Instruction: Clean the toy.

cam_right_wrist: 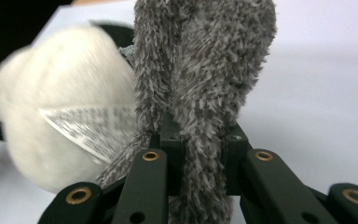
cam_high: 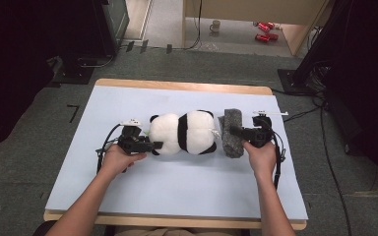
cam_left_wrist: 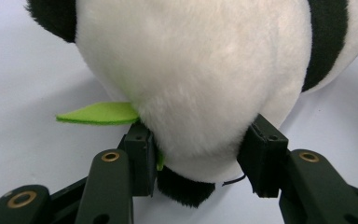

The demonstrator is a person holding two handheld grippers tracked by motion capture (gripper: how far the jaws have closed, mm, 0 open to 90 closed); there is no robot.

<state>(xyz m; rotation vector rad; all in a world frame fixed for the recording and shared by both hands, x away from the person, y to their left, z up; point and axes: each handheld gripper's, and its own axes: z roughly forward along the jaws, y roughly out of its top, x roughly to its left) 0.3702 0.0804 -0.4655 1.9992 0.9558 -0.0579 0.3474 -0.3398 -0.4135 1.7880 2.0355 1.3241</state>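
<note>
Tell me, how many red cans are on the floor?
2: one red can lies beyond the table, the other just beside it, nearer the table. More may be hidden.

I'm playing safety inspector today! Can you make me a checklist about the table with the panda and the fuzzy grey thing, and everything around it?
Surface: pale blue sheet over a wooden table, flat.
Job's things: plush panda lying mid-table; fuzzy grey cloth touching its right end.
Clutter: nothing seen on the sheet.
Grippers: left gripper pinches the panda's white end beside a green felt leaf; right gripper is shut on the grey cloth.
Cables: one black cable trails from each gripper; more run across the floor at right.
Surroundings: grey carpet, a mug and red cans on the floor behind.
</note>
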